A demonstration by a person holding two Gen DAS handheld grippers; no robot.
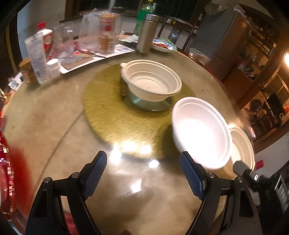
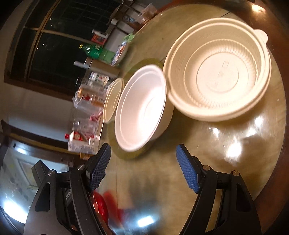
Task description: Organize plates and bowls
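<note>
While label print blurs (unreadable), both hand-held grippers, left (image 1: pixel 142 173) and right (image 2: pixel 143 169), apart, empty.

Home dining room. Round table (image 1: pixel 45 115) with gold turntable (image 1: pixel 108 112), drink bottles (image 1: pixel 144 16), fridge (image 1: pixel 222 32), dark window (image 2: pixel 54 45)

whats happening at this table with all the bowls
A person holds a gripper in each hand over a round table. Both the left gripper and right gripper are open and empty. Three disposable bowls sit untouched: a ribbed bowl at the centre, a smooth white bowl and another ribbed one nearby.
</note>
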